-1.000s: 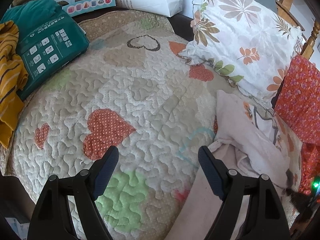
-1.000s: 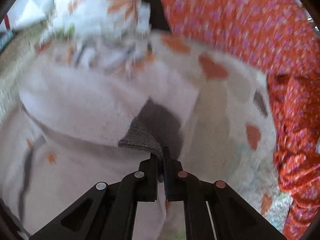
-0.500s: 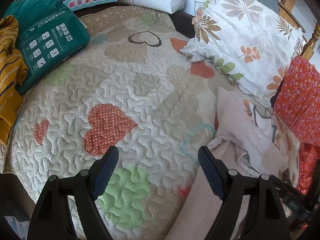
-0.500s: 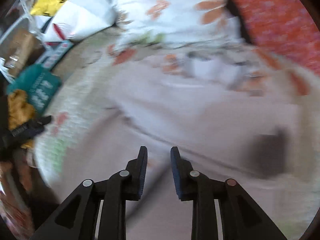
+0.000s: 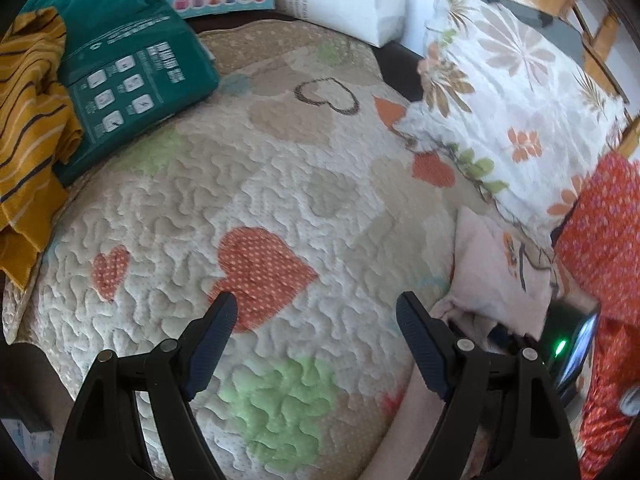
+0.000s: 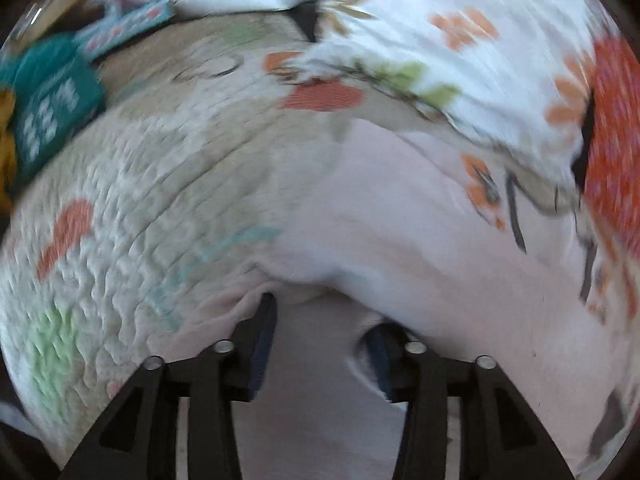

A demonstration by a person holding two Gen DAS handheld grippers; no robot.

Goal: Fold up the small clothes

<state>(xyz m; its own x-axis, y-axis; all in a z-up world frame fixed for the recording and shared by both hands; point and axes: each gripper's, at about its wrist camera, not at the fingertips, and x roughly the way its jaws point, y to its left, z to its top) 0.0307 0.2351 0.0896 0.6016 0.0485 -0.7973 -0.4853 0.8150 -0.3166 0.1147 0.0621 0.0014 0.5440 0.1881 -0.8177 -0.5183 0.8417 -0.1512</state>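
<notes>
Left wrist view shows our left tool (image 5: 316, 312) spread wide over the heart-print quilt (image 5: 280, 184), gripping nothing; our right tool (image 6: 320, 320) stands parted, fingers pushed into the pale pink garment (image 6: 400, 240), which lies on the quilt beside the floral pillow (image 5: 520, 100).

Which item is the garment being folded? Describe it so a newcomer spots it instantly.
Start at the quilted heart-print bedspread. At its right edge, below the floral pillow, lies the pale pink garment, beside the open right gripper. Unlike the mustard striped cloth on the far left, it is plain pink with a small orange and black print.
</notes>
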